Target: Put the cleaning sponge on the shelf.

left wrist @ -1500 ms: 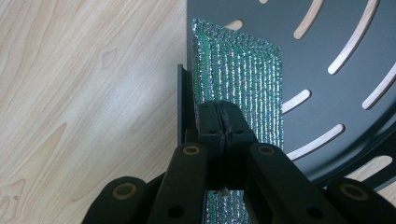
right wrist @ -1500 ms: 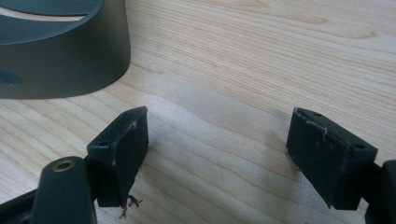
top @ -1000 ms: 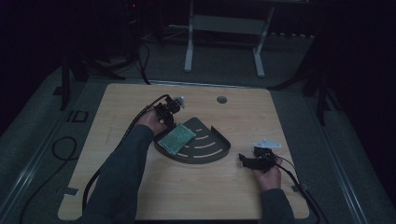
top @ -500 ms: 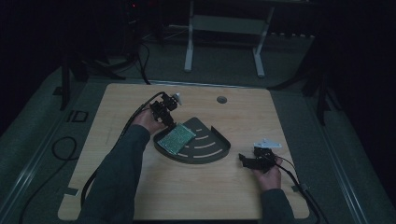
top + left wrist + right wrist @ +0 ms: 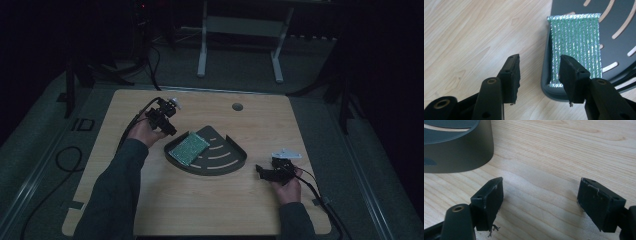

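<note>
My left gripper (image 5: 167, 126) hovers just off the left edge of the dark fan-shaped tray (image 5: 235, 162), jaws moderately apart and holding nothing, pointed at the green glittery pad (image 5: 189, 148) that lies flat in the tray's left part. In the left gripper view the pad (image 5: 576, 47) sits against the tray's raised rim (image 5: 545, 75), one jaw over bare table (image 5: 469, 37), the other over the pad's near end. My right gripper (image 5: 261, 171) waits low by the tray's right corner, jaws wide apart and empty, the tray wall (image 5: 461, 155) near its left jaw.

The risks I see from here: the pad lies flat and thin, so my jaws may slide over it or pinch the rim instead; a push from the left jaw against the rim could shove the whole tray across the table, and my right gripper is not bracing it. If I grip only an edge, the pad may fold and slip out.

Count: one tray, one pad, two grippers, one table
</note>
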